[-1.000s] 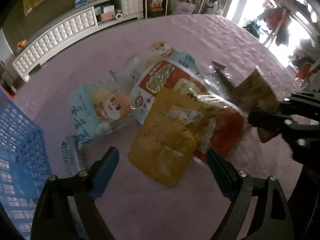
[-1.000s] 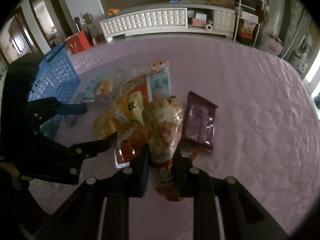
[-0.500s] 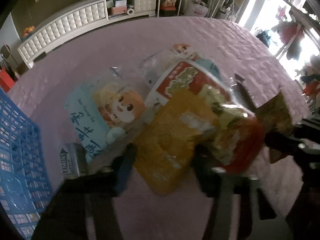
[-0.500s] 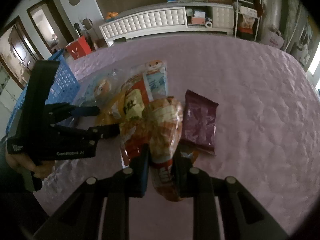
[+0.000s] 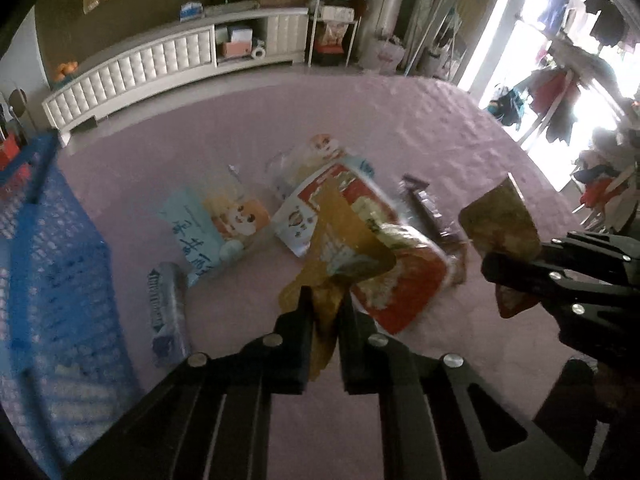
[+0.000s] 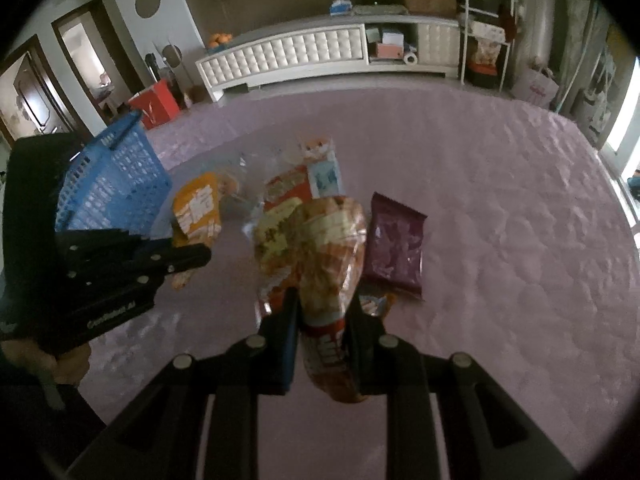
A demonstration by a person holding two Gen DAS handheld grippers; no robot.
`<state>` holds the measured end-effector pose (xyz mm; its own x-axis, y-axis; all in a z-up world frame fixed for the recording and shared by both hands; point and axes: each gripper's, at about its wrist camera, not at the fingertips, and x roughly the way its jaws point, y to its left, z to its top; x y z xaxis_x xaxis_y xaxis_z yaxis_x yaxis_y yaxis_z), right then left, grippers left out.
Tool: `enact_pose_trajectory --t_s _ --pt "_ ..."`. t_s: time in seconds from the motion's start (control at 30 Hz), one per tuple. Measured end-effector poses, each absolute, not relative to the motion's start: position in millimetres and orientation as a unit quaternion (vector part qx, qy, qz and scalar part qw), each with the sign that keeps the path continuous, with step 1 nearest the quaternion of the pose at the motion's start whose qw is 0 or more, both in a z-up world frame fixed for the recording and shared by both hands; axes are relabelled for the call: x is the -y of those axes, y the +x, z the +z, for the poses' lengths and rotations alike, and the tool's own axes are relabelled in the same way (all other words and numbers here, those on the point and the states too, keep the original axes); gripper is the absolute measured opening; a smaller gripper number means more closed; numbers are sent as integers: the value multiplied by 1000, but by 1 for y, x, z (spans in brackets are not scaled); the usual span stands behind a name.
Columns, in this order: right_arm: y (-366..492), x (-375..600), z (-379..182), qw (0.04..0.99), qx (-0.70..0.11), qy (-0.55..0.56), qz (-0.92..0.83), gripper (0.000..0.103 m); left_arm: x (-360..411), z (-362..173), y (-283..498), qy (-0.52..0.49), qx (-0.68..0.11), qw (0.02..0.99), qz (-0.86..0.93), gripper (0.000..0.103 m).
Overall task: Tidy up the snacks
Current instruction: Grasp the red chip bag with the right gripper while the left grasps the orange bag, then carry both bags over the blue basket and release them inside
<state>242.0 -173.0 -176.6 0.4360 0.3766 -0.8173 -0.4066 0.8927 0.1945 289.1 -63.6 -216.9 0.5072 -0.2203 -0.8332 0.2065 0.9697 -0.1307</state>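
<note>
Yellow-orange pouch is pinched at its bottom edge and hangs lifted over the red packet, which lies flat on the pink quilted surface. Orange-patterned bag is also gripped and lifted, just right of the red packet. Purple packet lies flat right of it; light-blue cartoon bag and silver stick pack lie to its left, towards the blue basket.

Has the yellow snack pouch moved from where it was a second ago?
Yes. The yellow pouch, flat on the red packet before, is now pinched in the left gripper, which just closed, and raised off it.
</note>
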Motion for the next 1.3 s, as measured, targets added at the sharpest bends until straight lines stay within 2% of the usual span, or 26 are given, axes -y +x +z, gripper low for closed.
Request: enact_pose_trajectory --t_s 0.27,0.7,0.97,1.3 --pt "205 158 -121 866 -436 -33 244 26 52 -158 247 -1 -437 892 -112 10" --pt "162 93 -60 880 -371 -71 288 26 -30 -86 173 -12 -382 922 -60 9" --pt "152 36 -52 868 -358 -89 332 26 -91 -76 148 -26 -376 926 -17 10" --pt "159 -26 -66 843 -367 -112 376 26 -143 -94 142 -51 -396 917 15 10"
